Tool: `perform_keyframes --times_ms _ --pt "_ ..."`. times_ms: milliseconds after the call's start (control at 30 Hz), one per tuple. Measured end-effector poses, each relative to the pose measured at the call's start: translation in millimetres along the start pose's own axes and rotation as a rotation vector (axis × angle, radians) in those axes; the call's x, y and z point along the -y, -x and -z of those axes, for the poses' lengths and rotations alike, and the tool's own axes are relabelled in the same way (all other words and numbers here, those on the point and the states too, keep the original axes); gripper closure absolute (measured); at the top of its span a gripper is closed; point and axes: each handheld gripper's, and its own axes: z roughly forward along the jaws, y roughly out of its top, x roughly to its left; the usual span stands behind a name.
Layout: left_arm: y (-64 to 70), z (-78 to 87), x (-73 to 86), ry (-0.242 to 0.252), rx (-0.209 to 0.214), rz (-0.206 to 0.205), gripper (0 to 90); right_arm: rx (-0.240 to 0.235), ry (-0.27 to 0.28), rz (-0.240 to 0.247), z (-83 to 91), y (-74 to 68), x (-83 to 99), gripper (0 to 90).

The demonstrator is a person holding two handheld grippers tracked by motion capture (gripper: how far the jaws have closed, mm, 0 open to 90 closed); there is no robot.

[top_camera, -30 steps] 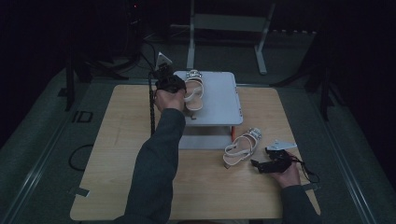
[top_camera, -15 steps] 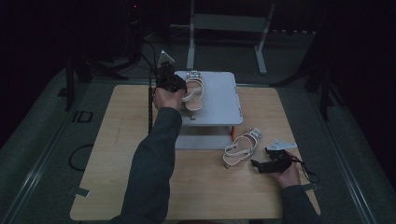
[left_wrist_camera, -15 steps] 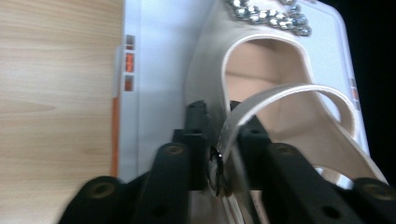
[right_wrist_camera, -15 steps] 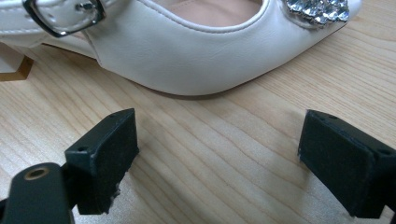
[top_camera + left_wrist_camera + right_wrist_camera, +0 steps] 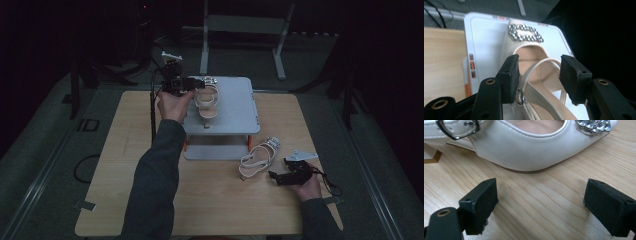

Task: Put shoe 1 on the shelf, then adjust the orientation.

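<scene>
While the left tool (image 5: 537, 75) stands open astride the heel strap of a cream sandal (image 5: 534, 65) on the grey raised platform (image 5: 235, 102), its jaws are just beside the strap. The right tool (image 5: 541, 205) is open and empty over the table (image 5: 544, 195), near the second sandal (image 5: 524, 147)

The letters "ID" stand in pale print on the dark floor mat (image 5: 88, 125) left of the wooden table (image 5: 125, 165); nothing else is legible.
</scene>
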Motion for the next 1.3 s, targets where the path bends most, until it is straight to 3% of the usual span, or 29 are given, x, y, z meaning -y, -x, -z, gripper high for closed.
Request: perform_keyframes --times_ms 200,433,633,667,800,933,1033,1100,1167,1233,1300 --pt "-7.6 7.8 -0.5 0.003 0.016 -0.069 51.1 0.0 0.0 0.0 0.0 0.0 0.0 11.9" --pt "-15.0 15.5 0.6 0.019 -0.013 -0.135 51.0 0.0 0.001 -0.001 0.0 0.0 0.0 11.9" --pt "-20.6 20.3 4.0 0.025 -0.045 -0.186 50.1 0.017 0.013 -0.03 1.7 1.2 0.4 18.5" --pt "-23.6 21.2 6.0 0.021 -0.051 -0.199 48.9 0.022 0.012 -0.054 3.2 1.3 -0.1 22.2" --pt "-32.5 23.8 13.6 0.046 -0.03 -0.192 48.7 0.01 0.023 -0.085 6.8 0.6 -1.8 28.8" --pt "-40.2 23.8 20.0 0.03 -0.079 -0.212 48.7 0.023 0.057 -0.094 15.5 -0.6 -10.1 36.7" --pt "-45.7 23.2 25.0 0.035 -0.078 -0.206 48.9 0.019 0.08 -0.106 21.0 -0.6 -15.7 38.8" --pt "-47.5 19.1 30.9 0.022 -0.133 -0.237 49.6 0.024 0.099 -0.114 25.1 -0.9 -23.1 39.7" --pt "-49.1 14.8 37.0 0.023 -0.153 -0.259 50.1 0.032 0.102 -0.113 25.1 -1.9 -27.9 39.8" --pt "-53.6 10.6 43.6 0.028 -0.156 -0.253 50.3 0.044 0.098 -0.104 24.4 -3.2 -32.3 42.5" --pt "-55.9 8.0 47.3 0.019 -0.185 -0.265 50.4 0.086 0.078 -0.101 22.5 -3.1 -35.8 44.5"
